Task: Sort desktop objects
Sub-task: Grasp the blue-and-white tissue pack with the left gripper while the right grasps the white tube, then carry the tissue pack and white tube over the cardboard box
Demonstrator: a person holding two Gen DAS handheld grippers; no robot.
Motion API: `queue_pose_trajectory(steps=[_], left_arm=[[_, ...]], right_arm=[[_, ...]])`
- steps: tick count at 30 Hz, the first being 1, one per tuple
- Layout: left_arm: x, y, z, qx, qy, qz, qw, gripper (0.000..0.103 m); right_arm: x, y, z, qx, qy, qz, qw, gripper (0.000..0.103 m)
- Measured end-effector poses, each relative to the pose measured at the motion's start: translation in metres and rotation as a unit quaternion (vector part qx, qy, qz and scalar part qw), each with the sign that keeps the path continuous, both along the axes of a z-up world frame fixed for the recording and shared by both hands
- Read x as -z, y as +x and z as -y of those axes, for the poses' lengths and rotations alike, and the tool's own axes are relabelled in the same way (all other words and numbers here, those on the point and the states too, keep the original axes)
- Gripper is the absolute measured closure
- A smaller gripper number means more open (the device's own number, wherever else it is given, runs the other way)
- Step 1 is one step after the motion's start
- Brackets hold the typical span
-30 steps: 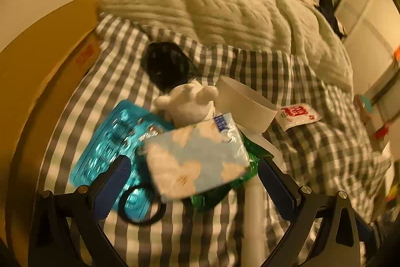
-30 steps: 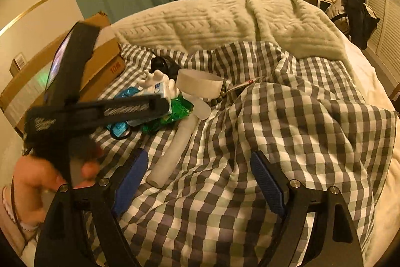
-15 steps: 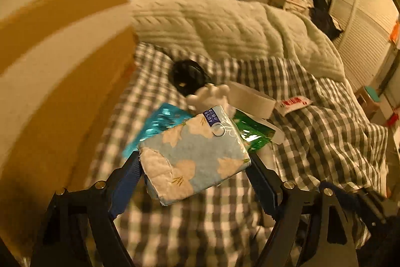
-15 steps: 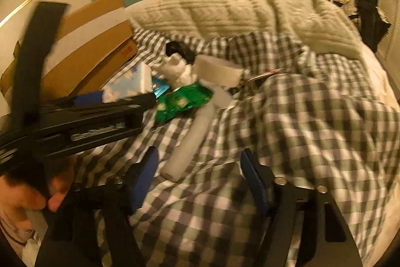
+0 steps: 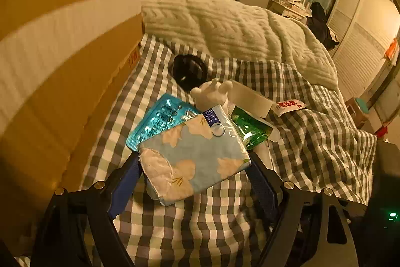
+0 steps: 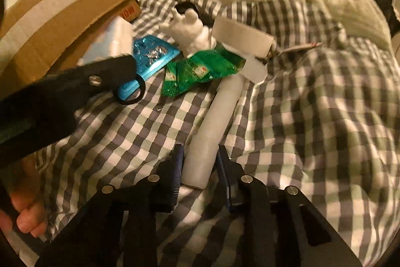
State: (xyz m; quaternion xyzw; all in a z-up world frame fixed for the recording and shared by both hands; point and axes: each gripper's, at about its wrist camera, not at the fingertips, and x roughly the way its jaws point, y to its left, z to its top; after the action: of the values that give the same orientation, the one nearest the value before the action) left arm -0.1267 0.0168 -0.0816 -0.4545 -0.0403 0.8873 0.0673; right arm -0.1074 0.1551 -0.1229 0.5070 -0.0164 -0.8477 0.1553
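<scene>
My left gripper (image 5: 193, 167) is shut on a light blue tissue pack with pale flowers (image 5: 195, 157) and holds it above the checked bedspread, next to the cardboard box (image 5: 62, 54). The pack also shows in the right wrist view (image 6: 112, 41). My right gripper (image 6: 200, 162) has its fingers closed on the near end of a long white tube (image 6: 212, 129) lying on the bed. Behind lie a blue blister pack (image 6: 150, 56), a green wrapper (image 6: 197, 71), a white plush toy (image 6: 190, 31) and a white tape roll (image 6: 240, 36).
A black round object (image 5: 188, 69) lies behind the toy. A small red-and-white sachet (image 5: 287, 105) lies to the right. A black ring (image 6: 130, 91) lies on the blister pack's near end. A cream knitted blanket (image 5: 225, 24) covers the far bed.
My left gripper closed on the tissue pack and lifted it towards the box. My right gripper moved forward and down and closed around the white tube's near end.
</scene>
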Motion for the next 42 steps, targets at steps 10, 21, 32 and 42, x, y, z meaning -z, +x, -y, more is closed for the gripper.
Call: queue_pose_trajectory(steps=[10,21,32,42], left_arm=[[-0.003,0.006,0.003,0.006,0.015,-0.003,0.9999,0.018],[-0.055,0.026,-0.003,0.059,-0.004,-0.029,0.9978,0.018],[-0.192,0.04,0.041,0.043,0.001,-0.151,0.9877,0.018],[-0.228,0.017,0.156,-0.077,-0.04,-0.149,0.9849,0.018]], right_arm=[[-0.06,0.045,-0.026,0.036,0.018,-0.108,0.993,0.083],[-0.121,0.062,-0.034,0.046,0.03,-0.168,0.984,0.083],[-0.218,0.071,0.014,-0.031,0.025,-0.246,0.968,0.083],[-0.285,0.045,0.118,-0.132,-0.002,-0.289,0.948,0.083]])
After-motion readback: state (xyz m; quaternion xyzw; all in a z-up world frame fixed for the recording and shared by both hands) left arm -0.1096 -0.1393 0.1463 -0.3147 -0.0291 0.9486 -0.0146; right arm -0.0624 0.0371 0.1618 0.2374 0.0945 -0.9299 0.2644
